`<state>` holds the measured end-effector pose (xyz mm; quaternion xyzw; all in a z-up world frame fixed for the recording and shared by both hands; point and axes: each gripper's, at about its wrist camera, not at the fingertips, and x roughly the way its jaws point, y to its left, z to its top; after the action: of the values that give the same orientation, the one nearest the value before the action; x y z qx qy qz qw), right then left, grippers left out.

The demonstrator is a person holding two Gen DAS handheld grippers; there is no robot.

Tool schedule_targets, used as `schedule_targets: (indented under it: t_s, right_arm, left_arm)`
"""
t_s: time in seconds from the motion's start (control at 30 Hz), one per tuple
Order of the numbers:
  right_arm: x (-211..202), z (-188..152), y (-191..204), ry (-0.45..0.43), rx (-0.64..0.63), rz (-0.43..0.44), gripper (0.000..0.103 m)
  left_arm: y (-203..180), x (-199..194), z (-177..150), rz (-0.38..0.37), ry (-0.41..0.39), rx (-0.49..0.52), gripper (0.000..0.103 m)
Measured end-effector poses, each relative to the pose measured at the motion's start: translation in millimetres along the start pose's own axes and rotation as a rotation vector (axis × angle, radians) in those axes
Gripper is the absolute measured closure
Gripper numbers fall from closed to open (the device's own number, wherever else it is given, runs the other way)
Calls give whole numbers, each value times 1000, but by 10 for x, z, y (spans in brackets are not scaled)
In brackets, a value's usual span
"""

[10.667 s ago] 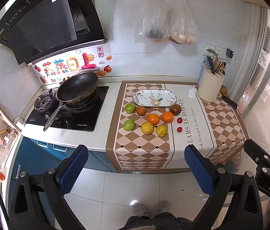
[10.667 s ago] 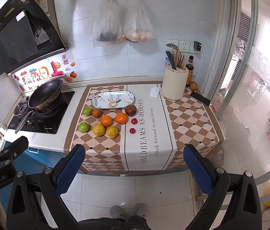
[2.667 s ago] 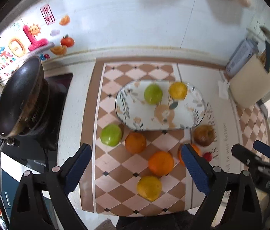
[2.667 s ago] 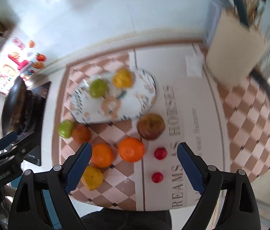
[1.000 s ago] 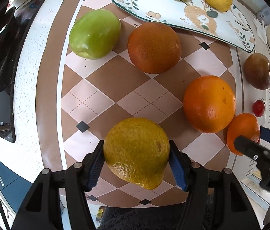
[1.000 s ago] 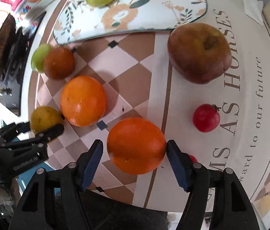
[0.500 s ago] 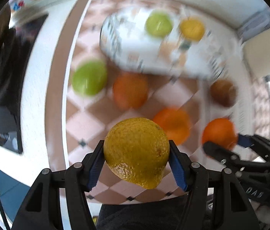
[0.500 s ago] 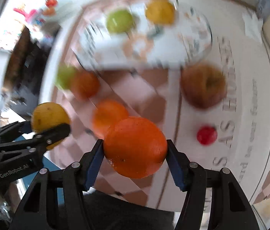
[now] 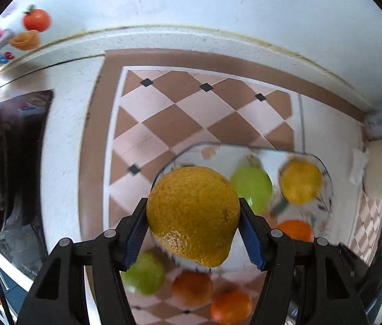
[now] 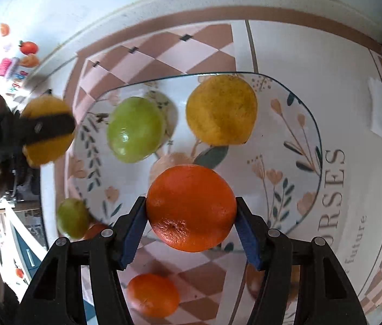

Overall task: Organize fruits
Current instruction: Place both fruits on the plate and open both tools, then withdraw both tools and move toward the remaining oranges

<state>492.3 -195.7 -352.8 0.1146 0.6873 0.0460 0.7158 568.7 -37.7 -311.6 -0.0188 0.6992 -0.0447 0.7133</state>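
Lemon (image 9: pixel 193 214): being clamped by left gripper (image 9: pixel 193 233) fingers above plate (image 9: pixel 326 173).
Orange (image 10: pixel 191 207): being clamped by right gripper (image 10: pixel 191 231) fingers over plate.

Large serif letters "ORSES" run sideways on the white band of the table runner (image 10: pixel 334 124) at three o'clock in the right wrist view, with "future" in small script just beneath at four o'clock. Over at nine o'clock colourful stickers on the wall tiles (image 10: pixel 9 62) carry characters too blurred to read, and the left wrist view gives only blurred sticker letters at ten o'clock.
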Motion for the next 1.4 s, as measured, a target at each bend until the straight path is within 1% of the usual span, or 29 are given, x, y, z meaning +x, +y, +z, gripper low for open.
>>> schedule_targets:
  t_s: [0.1,0.2,0.3,0.47,0.53,0.57,0.6,0.63,0.67,0.7,0.73,0.77,0.8,0.83,0.87,1.03,1.27,1.4]
  right_arm:
    - [63,-6,-30,15,2,-3,37]
    - [111,4,-42,31,2,-6,37]
    - [162,57,-63,33,0,-8,37]
    - [201,138,-10,56,0,-13,36]
    - [198,109,9,67,8,-12,36]
    - [188,111,23,62,11,-8,34]
    - [163,117,25,56,11,-8,28]
    - [125,117,23,49,12,-9,25]
    - [81,106,16,42,15,-7,17]
    - [44,103,14,38,17,-8,13]
    - [1,89,10,31,18,-14,13]
    - [-37,75,12,25,18,-25,13]
    - [-75,58,15,21,17,-37,11]
    - [-115,54,18,17,17,-44,11]
    - [-159,25,15,7,17,-50,10]
    - [-448,-128,15,-55,10,-92,10]
    - [-863,-422,50,-154,-1,-134,10]
    - [-1067,-664,42,-196,0,-148,10]
  left_arm:
    - [-4,216,144,2,49,-10,43]
    - [-12,352,188,12,71,-9,43]
    - [-25,445,185,36,80,2,43]
    - [-80,507,184,65,71,41,42]
    - [-74,518,185,67,77,42,42]
    - [-86,528,213,62,81,34,42]
    - [-95,510,257,61,84,30,42]
    - [-91,513,260,60,86,28,42]
    - [-82,505,255,57,85,27,42]
    - [-75,483,250,54,73,27,39]
    - [-69,457,248,55,62,29,35]
    - [-43,432,245,58,52,30,33]
    - [-23,378,234,61,40,31,27]
    - [-19,338,220,63,28,33,18]
    - [-18,310,209,65,19,33,16]
    - [23,90,4,79,-30,35,16]
    - [67,-352,-594,91,-139,31,16]
    - [76,-627,-900,102,-201,29,16]
